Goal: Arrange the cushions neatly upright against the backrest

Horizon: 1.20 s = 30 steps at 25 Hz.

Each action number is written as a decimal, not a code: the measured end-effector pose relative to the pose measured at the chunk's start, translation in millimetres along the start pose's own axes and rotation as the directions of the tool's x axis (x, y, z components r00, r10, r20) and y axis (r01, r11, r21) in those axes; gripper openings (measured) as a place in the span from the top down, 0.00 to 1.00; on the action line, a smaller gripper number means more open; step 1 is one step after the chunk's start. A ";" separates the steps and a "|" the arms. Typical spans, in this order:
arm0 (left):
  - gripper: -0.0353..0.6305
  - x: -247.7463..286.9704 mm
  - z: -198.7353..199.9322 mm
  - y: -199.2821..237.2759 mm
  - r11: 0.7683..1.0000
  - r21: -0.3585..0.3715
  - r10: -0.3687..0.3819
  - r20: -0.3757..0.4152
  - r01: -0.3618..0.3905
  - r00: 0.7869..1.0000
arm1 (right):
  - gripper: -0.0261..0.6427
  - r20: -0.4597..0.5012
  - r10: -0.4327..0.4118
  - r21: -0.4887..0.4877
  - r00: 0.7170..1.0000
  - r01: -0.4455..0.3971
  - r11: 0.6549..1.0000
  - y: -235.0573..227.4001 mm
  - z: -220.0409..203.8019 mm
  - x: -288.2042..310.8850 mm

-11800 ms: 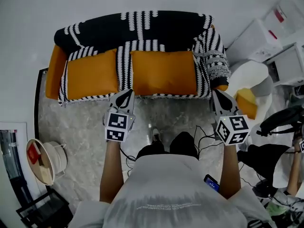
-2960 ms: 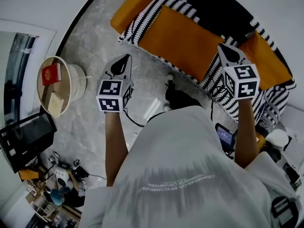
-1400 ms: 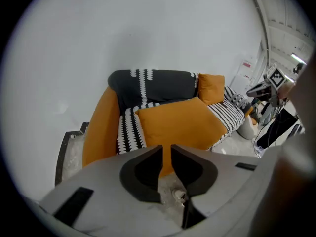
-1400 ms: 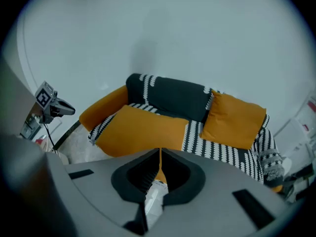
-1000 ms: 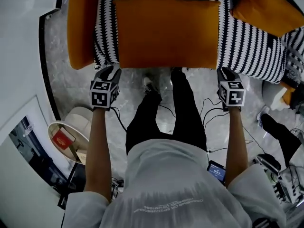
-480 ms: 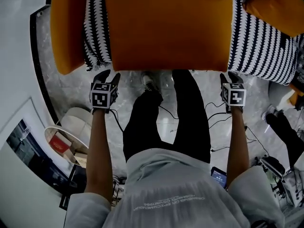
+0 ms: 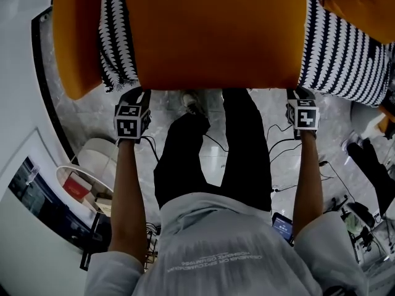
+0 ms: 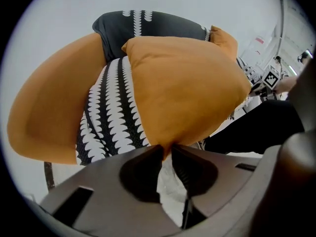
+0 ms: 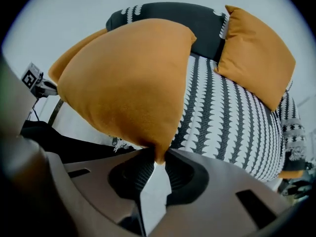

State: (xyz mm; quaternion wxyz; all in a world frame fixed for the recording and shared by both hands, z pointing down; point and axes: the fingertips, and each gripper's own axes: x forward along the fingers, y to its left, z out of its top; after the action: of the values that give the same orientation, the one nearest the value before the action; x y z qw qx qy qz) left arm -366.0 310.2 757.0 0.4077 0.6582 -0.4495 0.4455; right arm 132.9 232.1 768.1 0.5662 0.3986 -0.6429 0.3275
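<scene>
A: Status, left side first?

B: Left gripper (image 8: 167,151): its jaws have just been closing. They're narrow now and pinch the near-left corner of the big orange cushion (image 7: 216,32). The fabric tip sits between the pads.

A: Right?

B: Right gripper (image 9: 155,158): same. Its jaws have just been closing and nip the near-right corner. Both grippers point down at the cushion's front edge.

A: Where's the cushion?

B: It lies flat on the seat over the striped throw (image 7: 349,48). Its front edge is at the seat's front lip, and the orange armrest (image 7: 77,36) is to its left. It's not up against the backrest (image 8: 148,23) yet. A second cushion (image 9: 256,48) is further right and seems to lean tilted on the backrest.

A: Step?

B: I read it as grip made, lift pending. Next move: raise both corners together, pivot the cushion about its far edge, and push it back until it stands against the backrest. Keep the hands level or it skews. The corner pinches are thin, so the fabric could slip if it's jerked.
</scene>
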 end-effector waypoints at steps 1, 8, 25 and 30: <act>0.84 -3.3 1.3 1.0 1.000 -0.002 0.006 -0.008 -0.006 1.000 | 0.86 0.000 0.000 -0.011 1.000 0.000 1.000 1.6 3.0 -3.5; 0.92 -40.9 16.8 3.0 0.997 -0.066 0.030 -0.069 -0.035 0.997 | 0.88 -0.060 0.057 -0.061 0.997 -0.060 0.996 2.2 12.5 -41.0; 0.92 -157.2 144.1 25.7 0.958 -0.219 0.194 0.019 -0.185 0.981 | 0.89 0.032 0.206 -0.170 0.978 -0.198 0.965 -40.2 140.3 -177.7; 0.92 -178.0 191.3 32.3 0.947 -0.217 0.253 0.042 -0.238 0.967 | 0.89 0.081 0.235 -0.216 0.969 -0.213 0.953 -59.6 178.9 -196.9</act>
State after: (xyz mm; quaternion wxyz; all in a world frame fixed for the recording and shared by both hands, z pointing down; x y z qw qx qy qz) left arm -390.3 163.0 540.0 0.4007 0.5653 -0.5862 0.4198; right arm 110.1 76.0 545.7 0.5285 0.2794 -0.7434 0.3000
